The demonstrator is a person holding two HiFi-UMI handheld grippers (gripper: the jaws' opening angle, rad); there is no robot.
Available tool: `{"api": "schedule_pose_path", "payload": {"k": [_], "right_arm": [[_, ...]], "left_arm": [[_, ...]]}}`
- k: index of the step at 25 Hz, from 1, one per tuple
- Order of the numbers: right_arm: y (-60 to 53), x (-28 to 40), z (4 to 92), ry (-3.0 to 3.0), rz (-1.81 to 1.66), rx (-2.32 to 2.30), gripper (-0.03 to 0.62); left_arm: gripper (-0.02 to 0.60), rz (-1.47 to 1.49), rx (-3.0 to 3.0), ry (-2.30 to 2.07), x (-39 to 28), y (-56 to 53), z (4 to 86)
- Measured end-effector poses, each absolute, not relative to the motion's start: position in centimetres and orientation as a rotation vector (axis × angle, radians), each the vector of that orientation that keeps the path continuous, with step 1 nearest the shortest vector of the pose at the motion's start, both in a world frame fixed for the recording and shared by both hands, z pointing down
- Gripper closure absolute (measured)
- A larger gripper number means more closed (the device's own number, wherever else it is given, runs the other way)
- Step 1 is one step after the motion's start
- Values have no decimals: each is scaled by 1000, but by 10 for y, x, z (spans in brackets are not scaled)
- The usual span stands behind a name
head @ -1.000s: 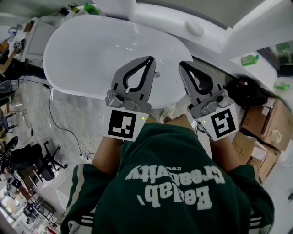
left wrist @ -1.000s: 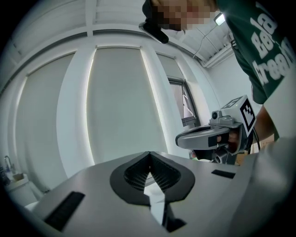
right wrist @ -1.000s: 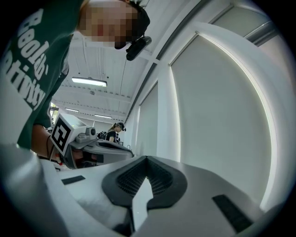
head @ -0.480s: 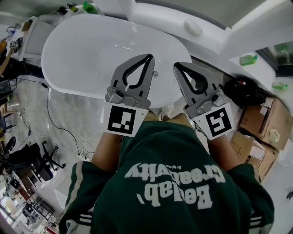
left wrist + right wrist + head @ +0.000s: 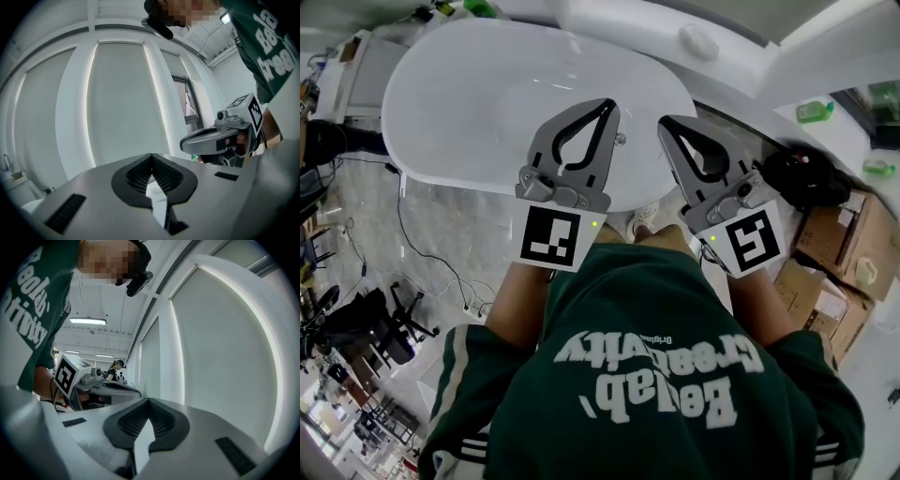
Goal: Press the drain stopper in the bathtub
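Risk: a jaw tip could slide off the stopper (image 5: 621, 139) and knock the tub (image 5: 478, 94) floor, or the press could land beside it and leave it unpressed
Cause: the stopper is small and shiny and sits low in a smooth white basin; both tools are high above it and neither gripper camera has it in sight, so the descent would have to be aimed from the head view alone
Second risk: leaning far over the rim to reach down could upset the person's balance and skew the push
Left gripper (image 5: 608, 105): held up in front of the chest over the near side of the tub, nose pointing away from the body; its own view faces the wall panels, not the basin; jaws closed tip to tip, nothing between them
Right gripper (image 5: 666, 124): beside the left, not touching it, nose over the tub's near rim and angled a little inward; jaws likewise pressed together and empty
Stopper: on the tub floor, just right of the left gripper's tip in the head view, between the two tools, untouched
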State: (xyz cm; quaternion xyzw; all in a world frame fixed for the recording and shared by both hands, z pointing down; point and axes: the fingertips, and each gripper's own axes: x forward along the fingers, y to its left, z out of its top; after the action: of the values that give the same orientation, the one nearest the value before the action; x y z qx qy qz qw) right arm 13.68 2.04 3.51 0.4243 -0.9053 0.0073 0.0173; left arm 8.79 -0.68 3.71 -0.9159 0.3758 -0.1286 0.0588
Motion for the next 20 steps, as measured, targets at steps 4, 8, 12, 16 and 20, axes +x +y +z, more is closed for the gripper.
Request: {"api": "schedule_pose_path", "payload": {"k": [4,8,12,16,20], "right_arm": [[20,140,35,-2806,26,1334,582],[22,142,35,-2812,22,1331,582],[23,139,33,-2815,21,1335,582],[24,136,34,-2812,18,1322,582],[23,136,34,-2812,23,1327,582]], "left_arm": [[574,-395,-2772,1121,90,-8,37],[574,-393,-2774,1108,94,-6,37],[574,-391,-2774,1106,93,-5,37],[574,-393,-2770,1115,89,-6,36],[574,-403,-2769,1122,87,-5,38]]}}
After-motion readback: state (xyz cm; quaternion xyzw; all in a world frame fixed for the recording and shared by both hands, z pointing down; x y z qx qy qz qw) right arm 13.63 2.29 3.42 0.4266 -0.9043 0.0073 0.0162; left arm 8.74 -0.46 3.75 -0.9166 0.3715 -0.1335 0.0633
